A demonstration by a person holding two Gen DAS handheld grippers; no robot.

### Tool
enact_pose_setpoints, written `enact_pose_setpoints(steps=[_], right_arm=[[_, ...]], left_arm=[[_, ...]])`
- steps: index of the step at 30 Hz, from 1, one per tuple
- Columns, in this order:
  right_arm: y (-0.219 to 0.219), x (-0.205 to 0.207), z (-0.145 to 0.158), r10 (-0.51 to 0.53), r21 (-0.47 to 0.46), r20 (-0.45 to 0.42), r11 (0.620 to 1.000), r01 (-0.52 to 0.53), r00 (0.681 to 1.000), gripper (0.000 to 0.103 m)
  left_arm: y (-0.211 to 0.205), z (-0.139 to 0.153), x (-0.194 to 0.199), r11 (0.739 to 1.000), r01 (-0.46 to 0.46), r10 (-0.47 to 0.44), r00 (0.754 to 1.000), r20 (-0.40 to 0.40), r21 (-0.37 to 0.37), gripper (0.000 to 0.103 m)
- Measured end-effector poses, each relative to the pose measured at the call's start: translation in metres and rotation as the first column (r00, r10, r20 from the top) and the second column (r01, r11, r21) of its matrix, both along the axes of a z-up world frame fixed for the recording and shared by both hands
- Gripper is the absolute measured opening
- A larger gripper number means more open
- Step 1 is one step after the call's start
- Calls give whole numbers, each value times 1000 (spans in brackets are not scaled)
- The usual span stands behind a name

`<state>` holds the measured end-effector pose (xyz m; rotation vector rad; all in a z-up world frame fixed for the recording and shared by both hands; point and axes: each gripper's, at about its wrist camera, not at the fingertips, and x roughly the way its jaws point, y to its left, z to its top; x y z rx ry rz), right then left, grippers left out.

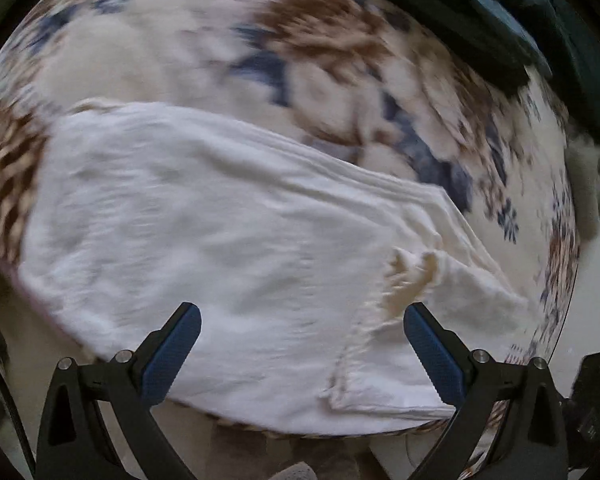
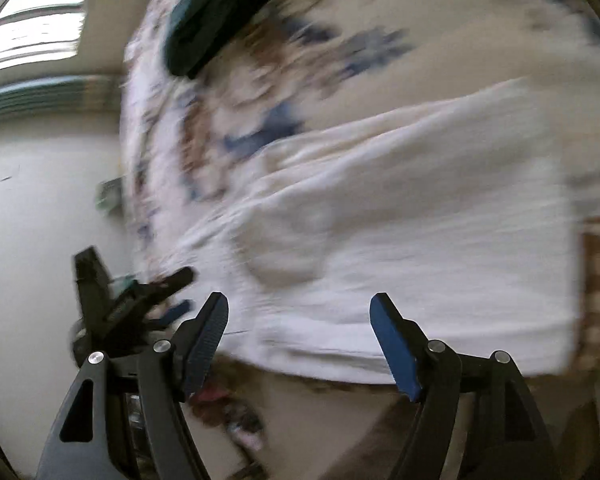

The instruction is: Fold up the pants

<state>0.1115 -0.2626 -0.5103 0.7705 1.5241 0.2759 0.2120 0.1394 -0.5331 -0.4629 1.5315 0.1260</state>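
Observation:
White pants [image 1: 204,232] lie folded flat on a bed with a floral cover [image 1: 300,52]. The waistband end with a cream tie [image 1: 412,276] lies at the right in the left wrist view. My left gripper [image 1: 302,320] is open and empty, just above the pants' near edge. In the right wrist view the pants [image 2: 420,248] spread across the middle, blurred. My right gripper [image 2: 298,312] is open and empty over their near edge. The left gripper [image 2: 140,300] shows at the lower left there.
A dark teal folded garment [image 1: 480,20] lies on the far part of the bed, also in the right wrist view [image 2: 216,12]. The bed edge [image 1: 340,436] runs just below the pants. A pale floor [image 2: 40,220] and a window [image 2: 36,20] are to the left.

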Motion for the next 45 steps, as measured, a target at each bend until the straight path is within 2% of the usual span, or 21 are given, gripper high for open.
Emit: enact_pose_setpoints(steps=[5,7,9,10,11,12,14,15,17,19,23,25,27,29,33,34,35,36,38,41,45], right_arm=[[-56,-7,-27,-77,-302,-151,953,28,986,76],[-75,-15,-41,-131,-324,-208,944,58,969,76],[-84,-22,-52,-171,-330,-262,941,79,950,76],[-88,-25,-55,-178,-335,-278,939,78,944,76],[-90,-29,-59,-178,-325,-287,942,80,941,73],[-93,-33,-60,-181,-322,-287,943,83,941,64],[-97,-41,-61,-188,-342,-300,937,78,935,55],[-99,-43,-60,-186,-340,-298,937,78,936,55],[-99,-44,-60,-171,-353,-299,934,58,939,54],[-92,-43,-65,-161,-349,-316,936,43,935,54],[-86,-41,-63,-178,-353,-315,934,59,932,55],[-95,-46,-51,-175,-360,-303,931,58,937,55],[-94,-48,-42,-169,-362,-292,930,55,941,55],[-91,-49,-36,-166,-359,-294,932,53,941,55],[-92,-57,-36,-155,-368,-306,929,33,939,55],[-92,-57,-37,-155,-373,-309,927,31,938,55],[-89,-56,-38,-155,-376,-311,926,29,938,55],[-89,-54,-40,-155,-383,-313,923,24,937,55],[-88,-54,-41,-158,-385,-318,923,25,935,55],[-87,-54,-44,-155,-386,-324,922,20,933,55],[-83,-46,-49,-145,-389,-337,921,3,930,55]], left_arm=[[-37,-37,12,995,91,-93,994,-63,-26,100],[-61,-52,11,986,164,-165,982,-93,-14,78],[-77,-58,7,973,230,-228,969,-96,9,42],[-83,-58,4,968,252,-251,965,-82,10,30],[-86,-58,0,964,265,-264,962,-75,10,22],[-86,-57,-2,964,267,-266,962,-69,2,18],[-73,-50,-8,974,222,-225,973,-55,-51,15],[-67,-49,-10,975,217,-219,974,-63,-38,8],[-56,-58,-15,977,214,-214,972,-96,-3,8],[-47,-62,-17,985,170,-173,979,-103,-38,8],[-38,-41,-21,992,115,-118,991,-62,-46,16],[-34,-30,-28,995,71,-74,996,-40,-75,27],[-34,-28,-36,990,37,-42,998,-38,-133,55],[-36,-34,-42,984,20,-32,998,-61,-178,61],[-44,-55,-52,978,24,-52,990,-128,-209,60],[-48,-58,-54,980,35,-61,990,-129,-197,54],[-48,-57,-58,979,47,-70,991,-113,-199,25],[-54,-54,-59,983,82,-100,990,-101,-167,17],[-62,-47,-61,984,98,-109,992,-66,-146,11],[-59,-42,-70,988,95,-102,993,-55,-122,10],[-51,-64,-71,991,45,-60,991,-119,-129,10]])
